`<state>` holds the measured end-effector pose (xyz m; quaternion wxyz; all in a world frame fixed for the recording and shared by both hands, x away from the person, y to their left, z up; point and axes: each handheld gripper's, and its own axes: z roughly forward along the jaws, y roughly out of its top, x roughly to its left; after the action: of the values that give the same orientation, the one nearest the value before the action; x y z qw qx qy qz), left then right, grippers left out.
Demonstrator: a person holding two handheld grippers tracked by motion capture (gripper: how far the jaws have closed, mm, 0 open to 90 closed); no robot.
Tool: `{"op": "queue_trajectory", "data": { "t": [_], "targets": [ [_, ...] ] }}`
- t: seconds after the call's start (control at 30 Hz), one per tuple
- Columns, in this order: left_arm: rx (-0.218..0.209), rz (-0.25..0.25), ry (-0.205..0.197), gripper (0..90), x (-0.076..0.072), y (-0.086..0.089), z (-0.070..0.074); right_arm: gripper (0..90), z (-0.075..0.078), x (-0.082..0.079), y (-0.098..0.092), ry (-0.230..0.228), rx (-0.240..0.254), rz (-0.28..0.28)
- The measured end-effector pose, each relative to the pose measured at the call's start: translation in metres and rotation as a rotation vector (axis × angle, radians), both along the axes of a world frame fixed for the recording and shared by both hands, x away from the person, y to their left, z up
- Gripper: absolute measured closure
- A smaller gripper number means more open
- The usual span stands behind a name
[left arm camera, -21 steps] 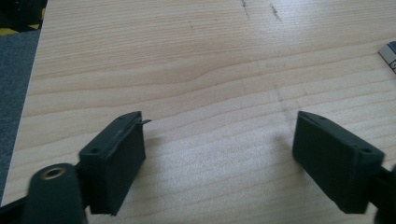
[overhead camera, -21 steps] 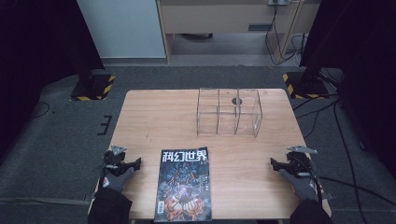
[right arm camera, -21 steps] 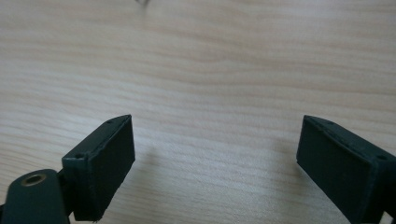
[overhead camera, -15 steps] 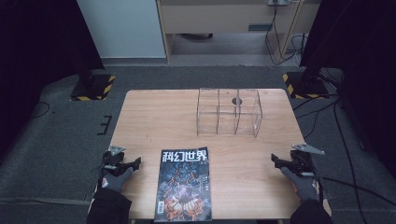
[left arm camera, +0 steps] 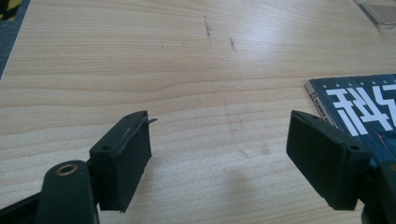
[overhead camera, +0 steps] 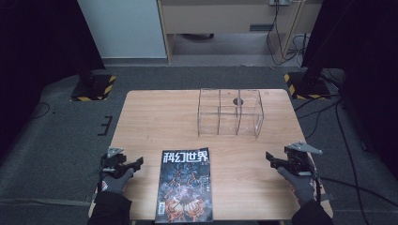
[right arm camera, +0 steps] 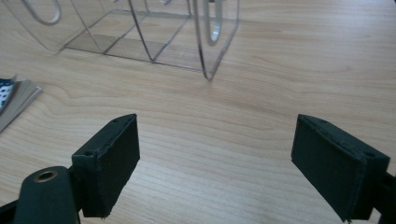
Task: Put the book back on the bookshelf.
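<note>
A dark magazine [overhead camera: 186, 184] with white characters on its cover lies flat at the table's front middle. Its top corner shows at the right of the left gripper view [left arm camera: 355, 105], and a corner of its pages at the left edge of the right gripper view [right arm camera: 11, 100]. A clear acrylic rack [overhead camera: 230, 112] with upright dividers stands behind it, right of centre [right arm camera: 154, 28]. My left gripper [overhead camera: 136, 163] hovers open left of the magazine [left arm camera: 219, 161], nothing between its pads. My right gripper [overhead camera: 270, 158] is open over bare wood to the right [right arm camera: 217, 161].
The wooden table [overhead camera: 159, 117] has bare room at its left and right. Yellow-black striped stand bases [overhead camera: 94, 87] sit on the grey carpet past the far corners. Cables [overhead camera: 328, 112] run over the floor at the right.
The right hand has drifted slightly toward the front edge of the table. The left hand, magazine and rack have stayed in place.
</note>
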<state>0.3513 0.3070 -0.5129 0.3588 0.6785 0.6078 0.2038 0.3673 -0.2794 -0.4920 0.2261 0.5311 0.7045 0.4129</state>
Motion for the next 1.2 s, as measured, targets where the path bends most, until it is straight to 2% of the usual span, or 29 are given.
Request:
{"op": "queue_trajectory", "data": {
  "t": [0.13,0.37,0.5,0.6,0.73,0.93,1.2],
  "targets": [
    [-0.006,-0.003,-0.013,20.5,-0.001,-0.004,0.003,15.3,0.005,0.0,0.007,-0.018,0.004,0.014],
    [-0.007,-0.015,-0.016,18.6,-0.004,-0.01,0.005,15.3,0.017,-0.003,0.021,-0.04,0.037,0.04],
    [-0.015,-0.031,-0.046,18.4,-0.007,-0.015,0.009,15.4,0.023,-0.002,0.03,-0.052,0.045,0.053],
    [-0.018,-0.034,-0.05,18.5,-0.007,-0.016,0.01,15.5,0.025,0.0,0.034,-0.055,0.05,0.069],
    [-0.023,-0.052,-0.059,18.4,-0.008,-0.02,0.012,15.3,0.029,-0.002,0.049,-0.067,0.051,0.102],
    [-0.037,-0.059,-0.075,18.1,-0.012,-0.024,0.015,15.3,0.032,-0.001,0.062,-0.072,0.058,0.121],
    [-0.044,-0.083,-0.097,17.5,-0.016,-0.03,0.018,15.6,0.04,0.0,0.095,-0.085,0.065,0.177]
  ]
}}
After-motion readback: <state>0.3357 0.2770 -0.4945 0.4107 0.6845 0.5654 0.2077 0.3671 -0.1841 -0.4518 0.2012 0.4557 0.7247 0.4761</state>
